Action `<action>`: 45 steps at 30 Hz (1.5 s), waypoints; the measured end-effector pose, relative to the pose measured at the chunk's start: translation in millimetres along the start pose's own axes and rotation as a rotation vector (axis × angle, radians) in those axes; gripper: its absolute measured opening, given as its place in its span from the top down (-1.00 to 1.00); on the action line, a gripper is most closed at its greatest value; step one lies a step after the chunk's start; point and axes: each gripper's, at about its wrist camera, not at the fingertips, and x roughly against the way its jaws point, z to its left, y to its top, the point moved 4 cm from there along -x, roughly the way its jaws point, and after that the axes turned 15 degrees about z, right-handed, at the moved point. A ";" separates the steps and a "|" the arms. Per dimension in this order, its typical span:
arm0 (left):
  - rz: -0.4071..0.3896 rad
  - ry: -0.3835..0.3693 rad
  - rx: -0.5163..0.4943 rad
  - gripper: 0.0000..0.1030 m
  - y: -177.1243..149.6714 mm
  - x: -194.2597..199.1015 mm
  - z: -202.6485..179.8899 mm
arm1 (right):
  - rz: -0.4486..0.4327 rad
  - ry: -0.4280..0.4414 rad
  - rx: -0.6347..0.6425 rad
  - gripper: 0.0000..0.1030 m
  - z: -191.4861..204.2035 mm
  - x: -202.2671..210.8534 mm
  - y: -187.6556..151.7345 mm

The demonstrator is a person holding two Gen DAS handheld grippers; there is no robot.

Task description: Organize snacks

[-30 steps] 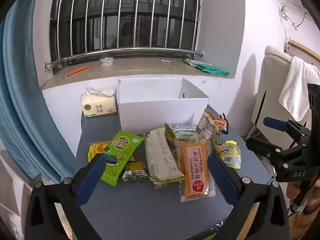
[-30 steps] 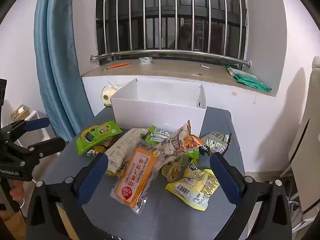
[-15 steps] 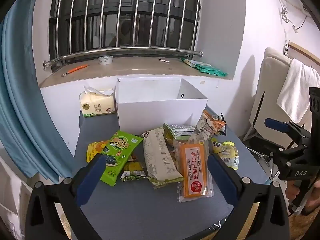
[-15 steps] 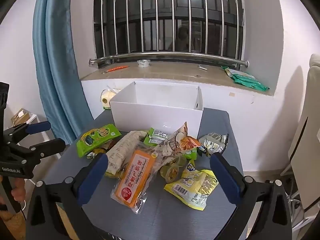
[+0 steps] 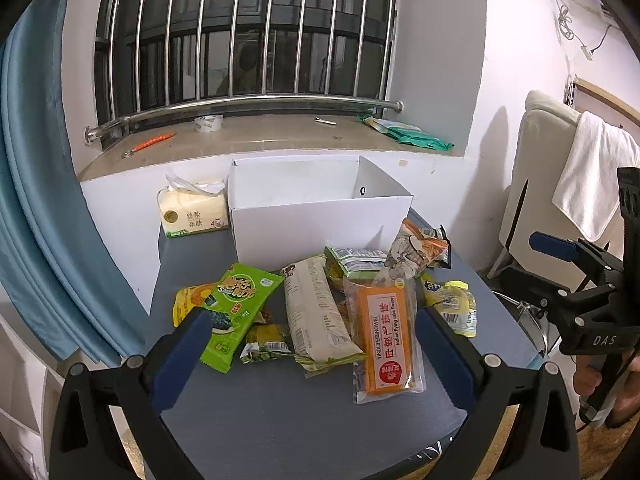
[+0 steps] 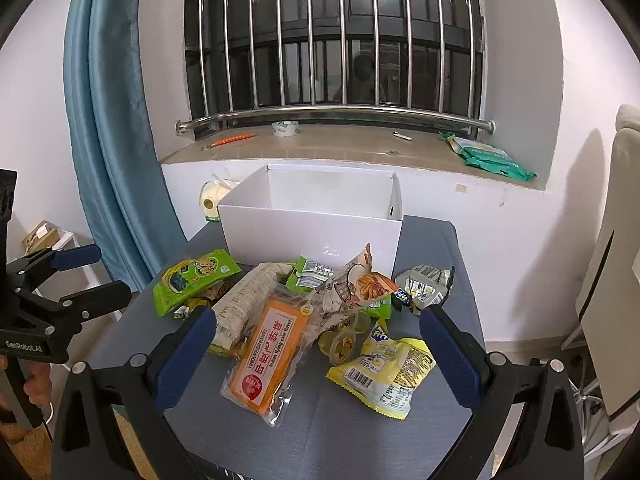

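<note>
A heap of snack packets lies on the grey table in front of an open white box. It holds an orange cake packet, a long beige packet, a green seaweed packet and a yellow packet. The box looks empty. My left gripper is open, hovering over the table's near edge short of the heap. My right gripper is open and empty, hovering just short of the orange packet. Each gripper shows in the other's view, at the right and at the left.
A tissue pack stands left of the box. A window sill with small items runs behind the table, under a barred window. A blue curtain hangs at the left. A chair with a towel stands at the right.
Both grippers have drawn slightly back and up from the table, so the heap and box look a little smaller. Nothing on the table has moved.
</note>
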 end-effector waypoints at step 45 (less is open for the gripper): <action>0.002 0.007 0.001 -1.00 -2.6 -1.8 1.4 | 0.026 0.003 0.015 -1.00 3.4 -9.3 -6.2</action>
